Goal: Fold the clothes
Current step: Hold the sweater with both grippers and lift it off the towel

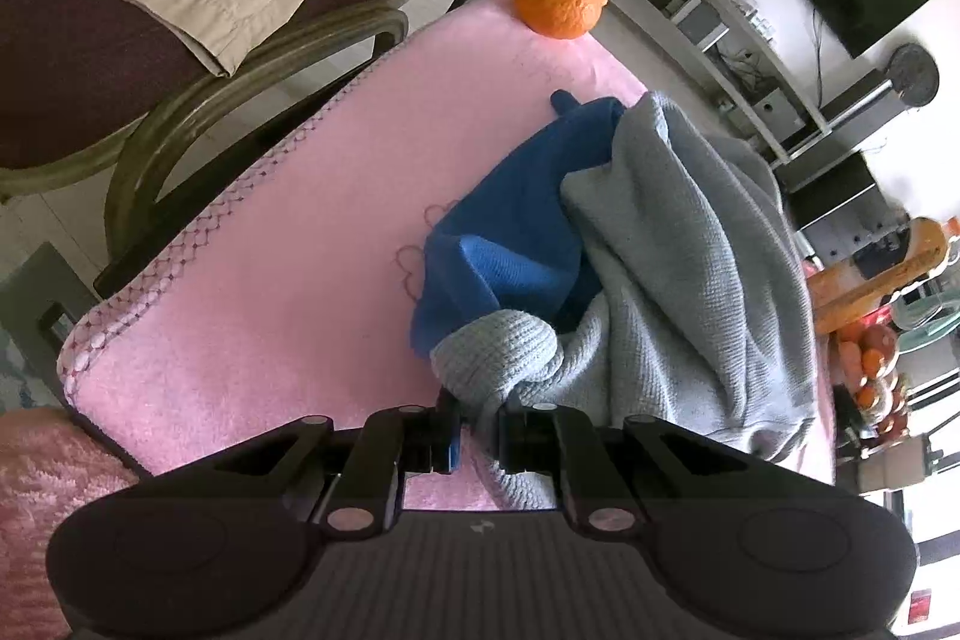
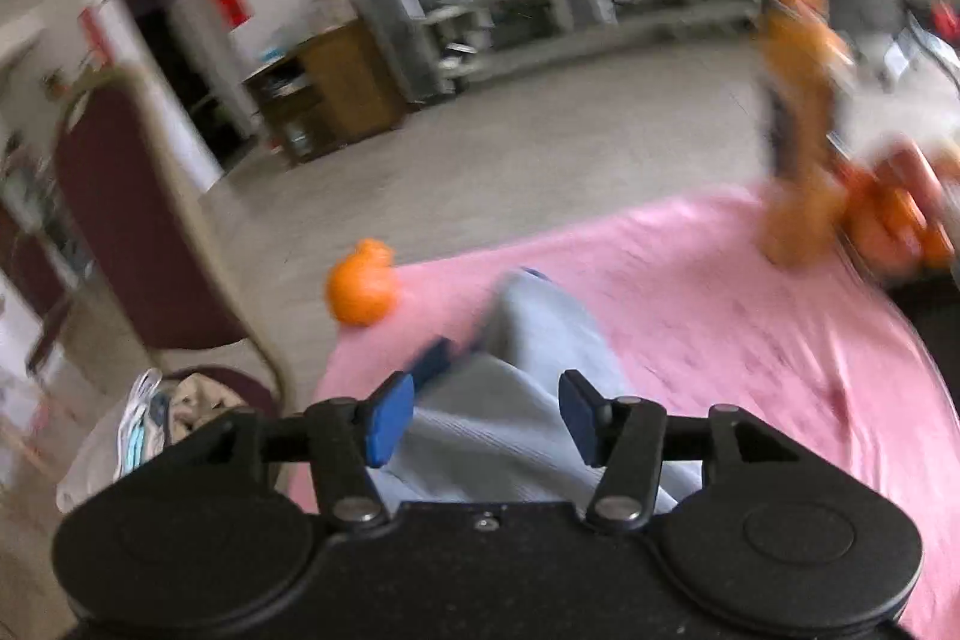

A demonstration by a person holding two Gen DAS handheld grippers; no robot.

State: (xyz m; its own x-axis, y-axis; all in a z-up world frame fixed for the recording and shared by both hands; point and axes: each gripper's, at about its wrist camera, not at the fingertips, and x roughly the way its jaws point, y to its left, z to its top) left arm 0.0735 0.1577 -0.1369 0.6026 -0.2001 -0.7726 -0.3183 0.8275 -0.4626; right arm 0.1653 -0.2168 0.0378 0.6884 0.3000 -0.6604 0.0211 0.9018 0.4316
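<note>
The grey-and-blue sweater [image 1: 630, 250] lies bunched, not yet folded, on the pink-covered bench [image 1: 270, 280], its cuff pinched by the left hand-held gripper [image 1: 477, 439], while the right hand-held gripper [image 2: 480, 421] hangs spread and empty above it.

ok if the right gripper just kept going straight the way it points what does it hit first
Most likely the grey sweater, which lies between and just beyond the open right gripper on the pink blanket. The picture is blurred, so depth is uncertain.
</note>
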